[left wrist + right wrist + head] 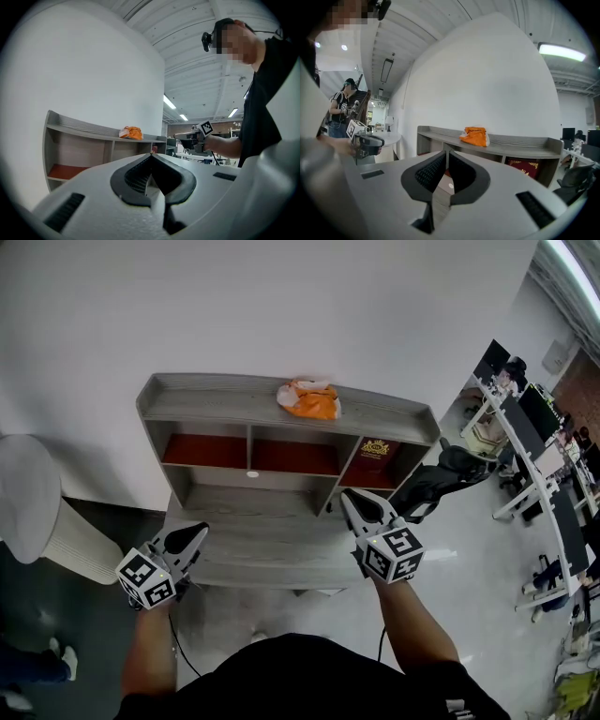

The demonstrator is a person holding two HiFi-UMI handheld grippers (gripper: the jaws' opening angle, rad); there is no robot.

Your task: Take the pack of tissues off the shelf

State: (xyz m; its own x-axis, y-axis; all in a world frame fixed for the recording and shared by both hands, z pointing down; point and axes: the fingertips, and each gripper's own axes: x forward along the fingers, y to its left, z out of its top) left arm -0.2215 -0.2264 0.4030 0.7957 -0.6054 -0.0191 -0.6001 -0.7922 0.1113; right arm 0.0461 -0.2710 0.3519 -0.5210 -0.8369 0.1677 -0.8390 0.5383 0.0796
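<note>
An orange and white pack of tissues (310,399) lies on the top board of a grey shelf unit (234,397), right of its middle. It also shows far off in the left gripper view as the orange pack (131,133) and in the right gripper view as the pack (475,136). My left gripper (194,533) hangs low at the left, in front of the desk, shut and empty. My right gripper (356,499) is held higher at the right, below the shelf's right compartment, shut with nothing in it. Both are well short of the pack.
The shelf stands on a grey desk (253,554) against a white wall. A red box (375,449) fills the right compartment. A round white table (28,486) is at the left. A black office chair (441,474) and desks with monitors (534,418) are at the right.
</note>
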